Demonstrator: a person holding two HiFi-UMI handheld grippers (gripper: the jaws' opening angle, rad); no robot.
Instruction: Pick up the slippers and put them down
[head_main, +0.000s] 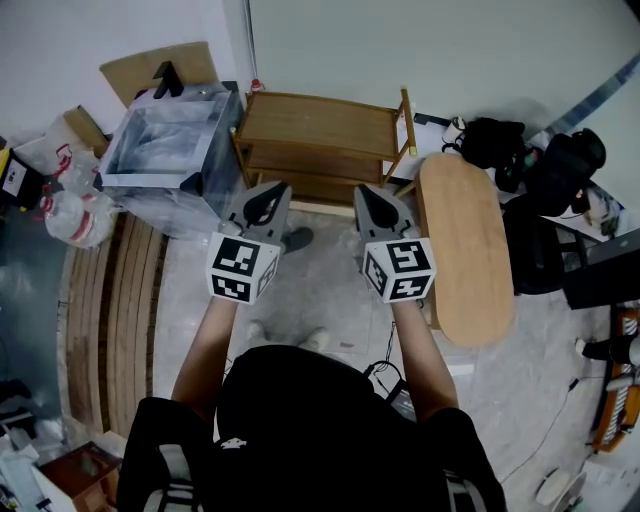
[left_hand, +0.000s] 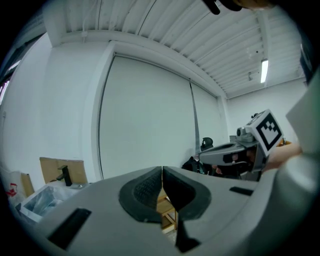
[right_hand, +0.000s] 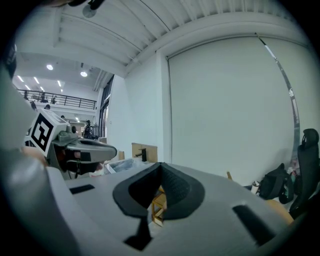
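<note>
Over on the left, touching the rack's side, stood the clear plastic storage box (head_main: 170, 140). Glossy transparent film showed inside it, and what else it held I couldn't make out. Behind it leaned a brown cardboard sheet (head_main: 150, 65) with a black tap-shaped fitting (head_main: 167, 80) in front of it. Nearer the edge lay a clear plastic bag with red print (head_main: 75, 215). What looked like a dark grey slipper (head_main: 297, 238), rounded and matte, lay on the mottled pale floor (head_main: 320, 290) at the foot of the low slatted wooden rack (head_main: 320, 125), partly hidden behind the left gripper (left_hand: 162, 192). That claw was pinched fully together on nothing, its ribbed black pads meeting. The right gripper (right_hand: 160, 192) was closed and empty too, and both were held level, side by side, facing the rack. Off right stood a long oval wooden tabletop (head_main: 465, 250), smooth and pale.
</note>
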